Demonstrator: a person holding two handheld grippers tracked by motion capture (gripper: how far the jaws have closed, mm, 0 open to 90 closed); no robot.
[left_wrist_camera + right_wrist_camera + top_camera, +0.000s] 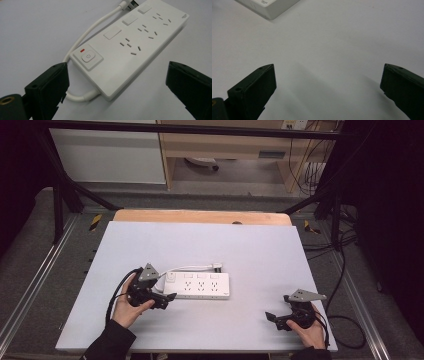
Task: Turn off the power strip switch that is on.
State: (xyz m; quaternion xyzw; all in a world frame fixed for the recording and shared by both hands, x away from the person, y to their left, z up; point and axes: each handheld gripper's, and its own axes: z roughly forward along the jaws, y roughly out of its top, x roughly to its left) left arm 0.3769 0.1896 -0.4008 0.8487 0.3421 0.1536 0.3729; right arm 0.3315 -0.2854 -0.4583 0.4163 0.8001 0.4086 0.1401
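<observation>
A: Near edge of the counter (150,335) first. What is there?

B: Two hand-held grippers. The right gripper (274,319) sits close to the near right corner, held in the person's right hand (311,332). Its jaws are spread wide, with nothing between them but bare counter surface.

A: And the left?

B: The left gripper (167,299) is held in the left hand (127,309), left of centre and a little farther in from the near edge. Its jaws are also spread wide and grip nothing. In the left gripper view the jaws flank the near end of the power strip (130,47); I cannot tell whether either jaw touches it.

A: Position of the power strip?

B: It lies flat near the middle of the counter, long side roughly parallel to the near edge, just beside the left gripper and well apart from the right one. A power button (88,56) with a small red mark (82,50) sits at the end nearest the left gripper.

A: Farther back?

B: The white cord (95,28) leaves that same end, loops round, and runs along the strip's far side to its plug (217,267).
</observation>
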